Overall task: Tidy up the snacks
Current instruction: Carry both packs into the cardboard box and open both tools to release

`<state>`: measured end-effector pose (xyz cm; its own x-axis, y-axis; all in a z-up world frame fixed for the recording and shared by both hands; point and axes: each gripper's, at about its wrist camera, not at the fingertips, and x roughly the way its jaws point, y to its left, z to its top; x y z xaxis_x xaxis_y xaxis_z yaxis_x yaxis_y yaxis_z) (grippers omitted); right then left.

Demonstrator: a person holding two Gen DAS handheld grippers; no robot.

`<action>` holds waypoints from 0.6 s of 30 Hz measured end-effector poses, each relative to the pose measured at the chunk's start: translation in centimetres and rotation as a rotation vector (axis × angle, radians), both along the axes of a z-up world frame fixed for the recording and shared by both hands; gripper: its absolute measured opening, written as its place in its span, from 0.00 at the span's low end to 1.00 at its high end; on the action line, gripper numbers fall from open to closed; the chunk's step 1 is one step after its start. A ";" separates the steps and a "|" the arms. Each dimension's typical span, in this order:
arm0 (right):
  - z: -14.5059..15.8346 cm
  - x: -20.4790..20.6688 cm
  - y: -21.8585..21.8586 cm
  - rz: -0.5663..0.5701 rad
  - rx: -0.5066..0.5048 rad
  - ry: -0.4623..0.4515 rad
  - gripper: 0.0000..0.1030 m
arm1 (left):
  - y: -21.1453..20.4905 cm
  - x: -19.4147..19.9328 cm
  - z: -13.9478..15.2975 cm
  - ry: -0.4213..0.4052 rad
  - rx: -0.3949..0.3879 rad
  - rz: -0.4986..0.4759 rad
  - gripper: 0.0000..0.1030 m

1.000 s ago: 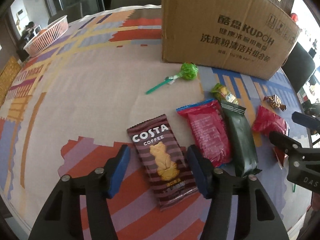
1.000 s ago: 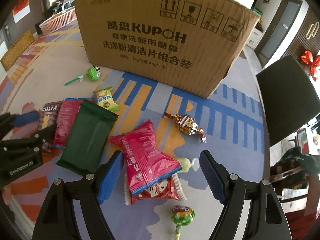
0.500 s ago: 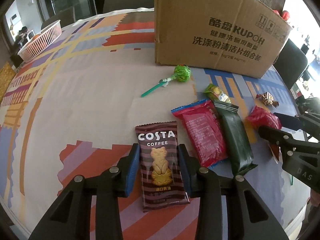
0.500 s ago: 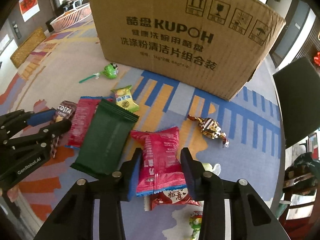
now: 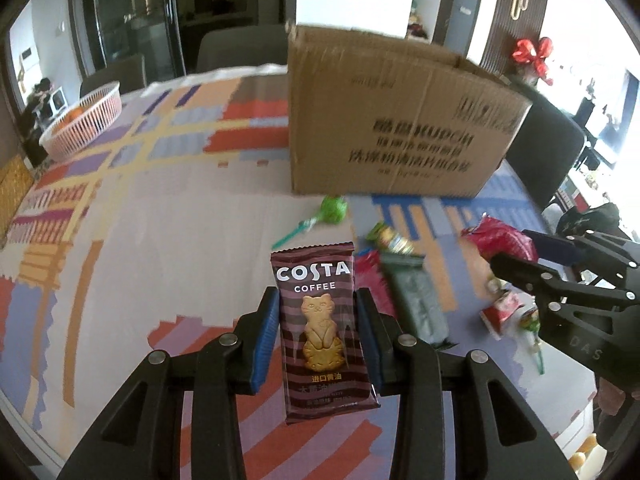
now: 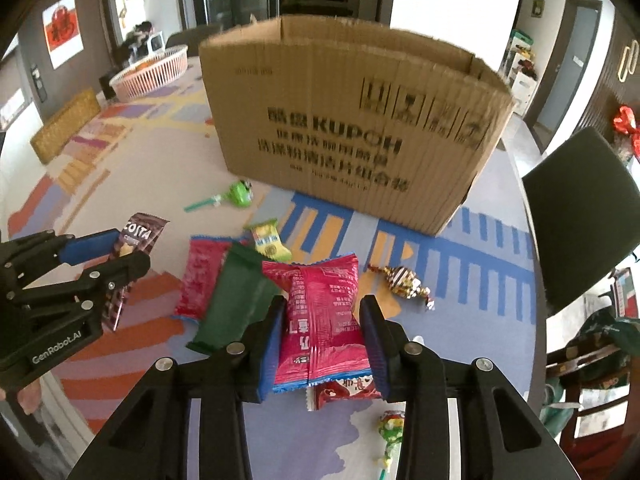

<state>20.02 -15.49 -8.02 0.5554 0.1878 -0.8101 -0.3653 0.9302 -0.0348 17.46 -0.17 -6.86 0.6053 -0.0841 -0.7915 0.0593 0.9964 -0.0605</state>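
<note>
A brown striped Costa Coffee biscuit packet stands upright between the blue pads of my left gripper, which is shut on it above the tablecloth. My right gripper is shut on a pink-red snack packet, also lifted off the table. Beyond both stands an open-topped cardboard box. Left on the cloth are a dark green packet, another red packet, a yellow-green candy, a green lollipop and a gold striped candy.
A red-and-white packet and a wrapped lollipop lie under the right gripper. A white basket sits at the far left of the table. A dark chair stands past the table's right edge.
Both grippers closed from wide open onto their packets, the left on the Costa packet and the right on the pink-red one. Both then rose, lifting the packets off the cloth.
</note>
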 end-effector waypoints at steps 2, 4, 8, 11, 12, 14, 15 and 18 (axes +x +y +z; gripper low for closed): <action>0.8 -0.3 -0.1 -0.005 0.014 -0.021 0.37 | -0.1 -0.2 1.0 -0.023 -0.003 -0.010 0.37; 1.7 -0.5 -0.2 -0.012 0.029 -0.047 0.37 | -0.3 -0.3 2.1 -0.049 -0.007 -0.021 0.37; 3.6 -0.8 -0.5 -0.028 0.064 -0.097 0.37 | -0.6 -0.2 4.1 -0.102 -0.007 -0.039 0.37; 5.0 -0.9 -0.9 -0.044 0.090 -0.133 0.37 | -0.9 0.1 5.8 -0.143 -0.008 -0.053 0.37; 5.5 -0.9 -1.1 -0.051 0.100 -0.146 0.37 | -1.0 0.2 6.3 -0.155 -0.007 -0.058 0.37; 6.3 -0.8 -1.3 -0.058 0.116 -0.163 0.37 | -1.2 0.4 7.3 -0.180 -0.005 -0.064 0.37; 6.7 -0.7 -1.4 -0.064 0.125 -0.173 0.37 | -1.3 0.6 7.8 -0.193 -0.003 -0.068 0.37; 8.1 -0.4 -1.9 -0.084 0.154 -0.205 0.37 | -1.6 1.1 9.2 -0.227 0.002 -0.079 0.37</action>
